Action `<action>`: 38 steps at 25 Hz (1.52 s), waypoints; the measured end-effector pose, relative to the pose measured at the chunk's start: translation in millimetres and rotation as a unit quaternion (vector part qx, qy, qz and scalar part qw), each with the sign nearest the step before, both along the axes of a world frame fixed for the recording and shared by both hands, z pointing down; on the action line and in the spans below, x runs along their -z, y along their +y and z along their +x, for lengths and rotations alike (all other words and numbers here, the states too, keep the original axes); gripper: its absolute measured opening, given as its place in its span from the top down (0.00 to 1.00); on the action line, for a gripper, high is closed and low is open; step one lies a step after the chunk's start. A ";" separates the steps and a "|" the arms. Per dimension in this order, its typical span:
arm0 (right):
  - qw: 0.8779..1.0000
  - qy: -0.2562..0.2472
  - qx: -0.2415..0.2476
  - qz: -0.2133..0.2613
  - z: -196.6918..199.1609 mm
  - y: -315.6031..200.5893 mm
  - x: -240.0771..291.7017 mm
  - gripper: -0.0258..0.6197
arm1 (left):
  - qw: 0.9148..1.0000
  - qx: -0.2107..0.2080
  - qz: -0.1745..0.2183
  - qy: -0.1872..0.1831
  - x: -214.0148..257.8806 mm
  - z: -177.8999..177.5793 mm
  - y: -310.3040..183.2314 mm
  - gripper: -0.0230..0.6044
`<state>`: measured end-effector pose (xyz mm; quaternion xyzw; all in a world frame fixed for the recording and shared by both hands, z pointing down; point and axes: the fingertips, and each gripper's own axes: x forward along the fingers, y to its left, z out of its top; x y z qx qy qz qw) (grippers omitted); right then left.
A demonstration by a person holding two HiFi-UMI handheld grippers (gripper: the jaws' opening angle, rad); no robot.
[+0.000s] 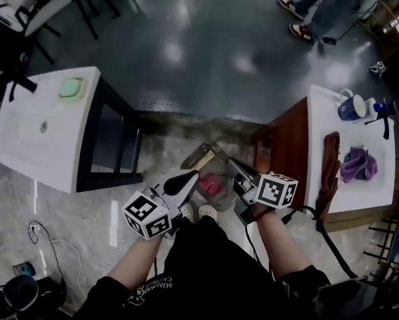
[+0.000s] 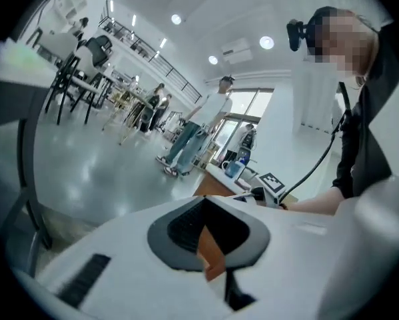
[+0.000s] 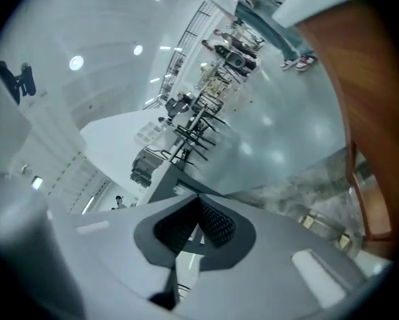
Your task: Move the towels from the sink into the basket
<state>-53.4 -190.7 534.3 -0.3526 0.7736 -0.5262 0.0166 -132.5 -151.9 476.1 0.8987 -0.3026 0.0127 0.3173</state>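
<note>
basket [image 1: 198,157]: crumpled pink towel [image 1: 212,184] inside | white table [image 1: 359,195]: bunched purple towel [image 1: 358,164] | left gripper [image 2: 202,205], right gripper [image 3: 198,204]: jaws together, empty

The left tool [image 1: 188,177] and right tool [image 1: 232,165] hide most of the basket [image 1: 200,157].

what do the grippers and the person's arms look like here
Both the left gripper and right gripper have white shells, dark ribbed pads on the jaws and a white cube with black square markers. A black cable trails from the right one. The person wears black sleeves.
</note>
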 end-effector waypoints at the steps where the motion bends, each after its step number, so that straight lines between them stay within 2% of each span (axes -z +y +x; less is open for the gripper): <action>1: 1.000 0.001 0.010 0.016 -0.9 2.0 26.9 0.95 | 1.000 0.003 0.014 0.000 24.2 -2.0 5.3 0.97; 5: 0.994 0.018 0.031 0.100 1.2 -6.3 127.0 0.95 | 0.997 0.033 0.063 0.000 101.7 -17.0 6.8 0.97; 8: 0.988 0.027 0.021 0.151 13.2 -18.1 183.5 0.95 | 0.994 0.050 0.101 0.009 150.4 -21.5 -5.2 0.97; 11: 0.983 0.016 0.012 0.180 20.0 -18.6 223.8 0.95 | 0.990 0.041 0.133 0.024 195.0 -15.4 -7.4 0.97; 15: 0.973 0.004 0.023 0.230 18.4 -11.3 276.4 0.95 | 0.983 0.036 0.175 0.028 248.3 -5.7 -6.4 0.97; 19: 0.962 0.014 0.026 0.273 17.9 -7.3 323.5 0.95 | 0.976 0.032 0.212 0.050 296.1 2.7 -1.4 0.97; 25: 0.941 0.019 0.009 0.337 21.1 0.2 380.9 0.95 | 0.965 0.024 0.257 0.043 334.3 10.4 8.6 0.97; 30: 0.935 -0.004 0.003 0.354 22.6 7.4 410.2 0.95 | 0.960 0.021 0.278 0.032 354.1 13.3 10.4 0.97; 35: 0.928 0.024 -0.009 0.372 25.5 4.5 418.3 0.95 | 0.951 0.017 0.305 0.038 373.6 17.5 13.2 0.97; 38: 0.926 0.021 -0.007 0.376 25.0 3.5 421.4 0.95 | 0.946 0.022 0.320 0.046 381.5 18.2 12.0 0.97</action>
